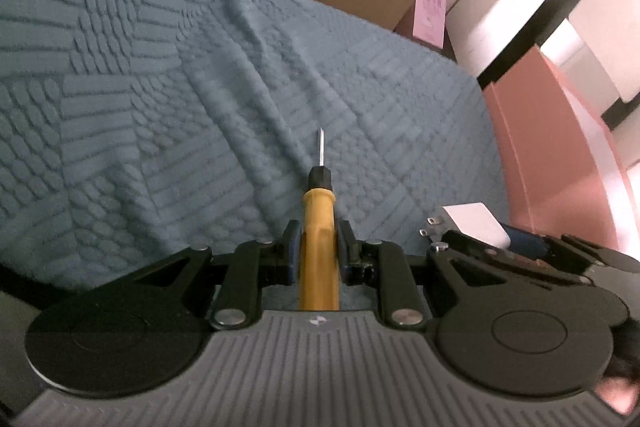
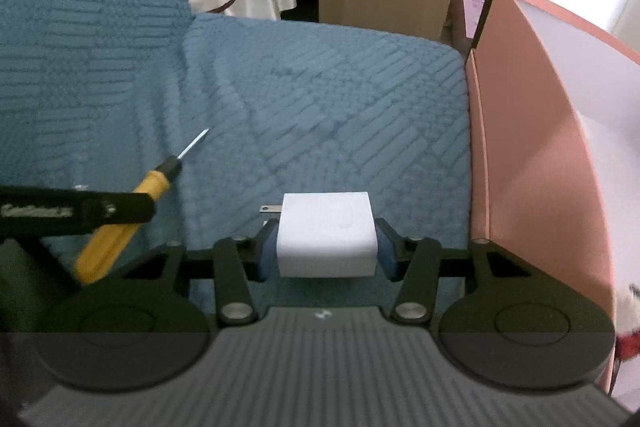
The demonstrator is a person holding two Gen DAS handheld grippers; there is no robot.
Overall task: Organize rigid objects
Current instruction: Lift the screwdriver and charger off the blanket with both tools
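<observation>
1. The left gripper (image 1: 319,247) has its jaws clamped on the yellow handle of the screwdriver (image 1: 318,227), whose shaft points straight ahead over the blue textured cushion (image 1: 160,87).
2. The right gripper (image 2: 326,247) has its jaws clamped on the white charger plug (image 2: 326,237), prongs sticking out to the left jaw's side.
3. The pink box (image 2: 532,147) stands just right of the right jaws, and both items look lifted, not yet stowed. Placing them remains, probably in that box.

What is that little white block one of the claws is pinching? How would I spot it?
Start at the blue quilted cushion beside the pink box. Over it, the right gripper pinches a white plug adapter; unlike the yellow-handled screwdriver nearby, it is cube-shaped with metal prongs.
</observation>
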